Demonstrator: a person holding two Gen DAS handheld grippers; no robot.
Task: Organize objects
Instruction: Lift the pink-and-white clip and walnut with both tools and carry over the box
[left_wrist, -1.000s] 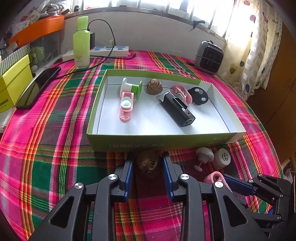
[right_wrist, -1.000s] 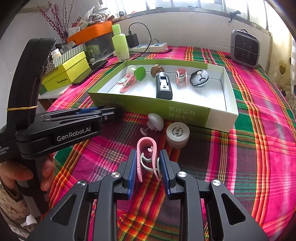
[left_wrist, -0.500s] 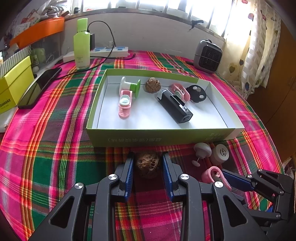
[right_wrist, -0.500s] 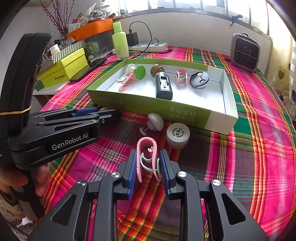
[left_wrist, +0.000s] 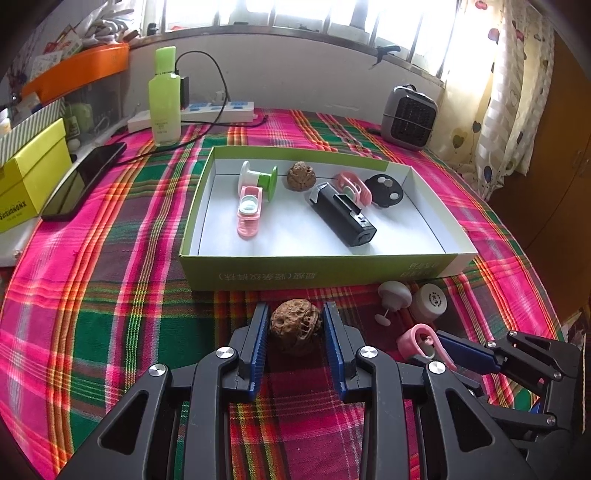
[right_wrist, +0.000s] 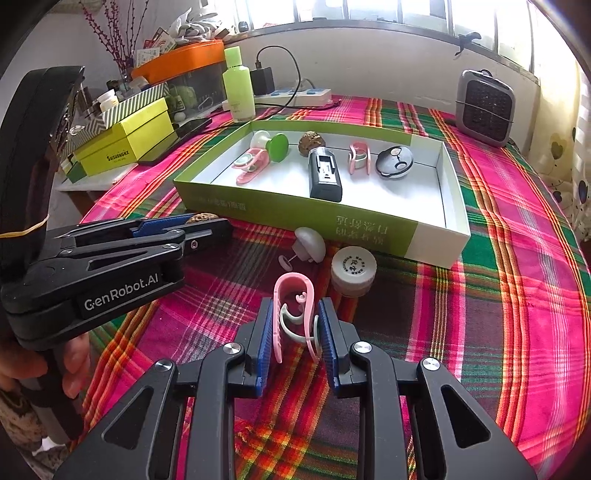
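On the plaid tablecloth (left_wrist: 110, 295) just in front of the green box (left_wrist: 314, 275), left gripper (left_wrist: 295, 330) was clamped on a walnut (left_wrist: 295, 325); right gripper (right_wrist: 295, 325) was clamped on a pink clip (right_wrist: 293, 314). Neither was boxed yet. Risks: the round, bumpy walnut could roll out of the pads on lifting; the springy clip could flex and pop free; grippers sat near enough to collide.

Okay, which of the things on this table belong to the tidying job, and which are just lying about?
Part of the job:
green box
walnut between the left jaws
pink clip in the right jaws
white pin
small white jar

Just lying about:
green bottle
phone
power strip
small heater
yellow box
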